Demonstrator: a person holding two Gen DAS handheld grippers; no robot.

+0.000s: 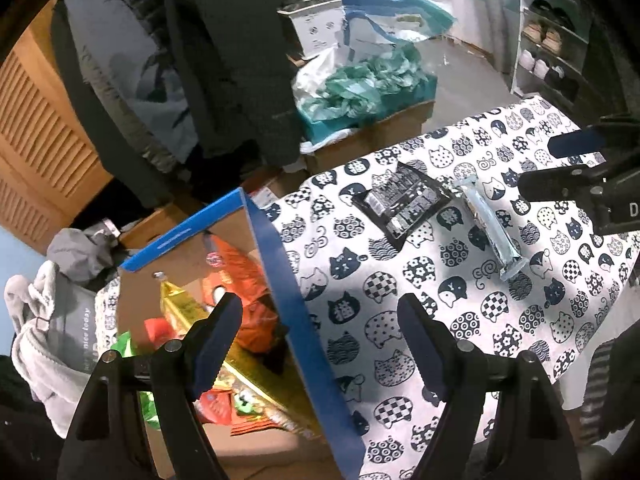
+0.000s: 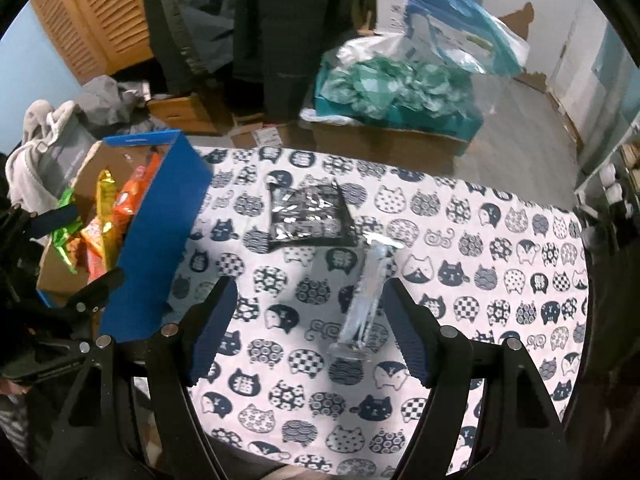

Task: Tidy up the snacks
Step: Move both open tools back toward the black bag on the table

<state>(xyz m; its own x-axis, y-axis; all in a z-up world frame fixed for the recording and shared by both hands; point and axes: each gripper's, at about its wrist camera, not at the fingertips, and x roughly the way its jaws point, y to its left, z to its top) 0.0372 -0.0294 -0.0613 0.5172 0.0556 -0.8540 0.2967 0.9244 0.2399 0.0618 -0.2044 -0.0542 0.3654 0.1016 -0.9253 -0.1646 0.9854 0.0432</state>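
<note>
A blue cardboard box (image 1: 288, 280) (image 2: 160, 232) stands at the table's left end, holding orange, gold and green snack packets (image 1: 236, 280) (image 2: 108, 216). A black snack packet (image 1: 400, 200) (image 2: 308, 216) and a long clear-wrapped snack (image 1: 490, 228) (image 2: 368, 292) lie on the cat-print tablecloth (image 1: 440, 320) (image 2: 480, 260). My left gripper (image 1: 316, 344) is open and empty, hovering over the box's right wall. My right gripper (image 2: 310, 328) is open and empty above the cloth, with the clear-wrapped snack just inside its right finger; it also shows in the left wrist view (image 1: 560, 164).
Beyond the table, a cardboard box with teal and white bags (image 1: 360, 92) (image 2: 400, 92) sits on the floor. Dark coats (image 1: 224, 60) hang behind. Grey clothes (image 1: 48, 320) (image 2: 48, 152) are piled left of the box. A shoe rack (image 1: 552, 40) stands at the far right.
</note>
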